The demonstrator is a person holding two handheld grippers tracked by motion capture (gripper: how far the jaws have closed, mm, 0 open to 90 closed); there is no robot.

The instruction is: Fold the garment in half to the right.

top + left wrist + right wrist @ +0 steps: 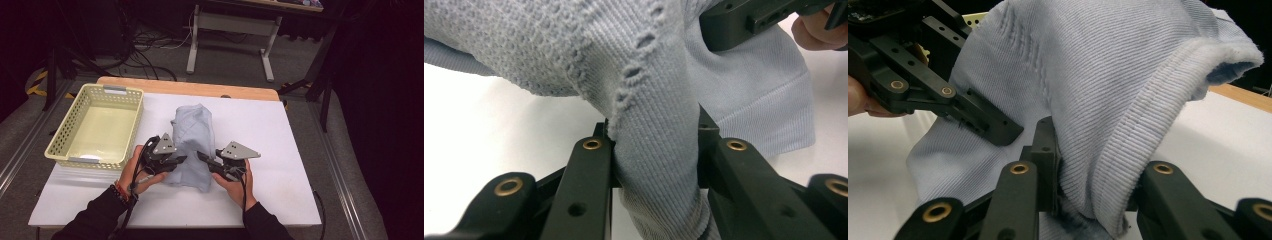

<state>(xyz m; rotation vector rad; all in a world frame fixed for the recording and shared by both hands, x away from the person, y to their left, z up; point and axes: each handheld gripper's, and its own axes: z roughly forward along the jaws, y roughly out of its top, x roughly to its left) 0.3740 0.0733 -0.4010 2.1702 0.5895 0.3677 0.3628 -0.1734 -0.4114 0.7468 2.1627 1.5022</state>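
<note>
A pale blue knitted garment (pixel 192 137) lies bunched on the white table (pixel 280 150), its near end raised. My left gripper (pixel 181 159) is at the garment's near left edge, shut on a thick fold of the knit (pixel 656 150) that runs between its jaws. My right gripper (pixel 202 157) comes in from the near right, shut on a ribbed fold of the garment (pixel 1098 170). The two grippers face each other, tips a short way apart. In the right gripper view the left gripper (pixel 993 127) rests against the cloth at upper left.
A pale yellow perforated basket (pixel 97 125) stands empty at the table's left. A wooden strip (pixel 190 87) runs along the far edge. Beyond the table are a desk frame and cables on the floor.
</note>
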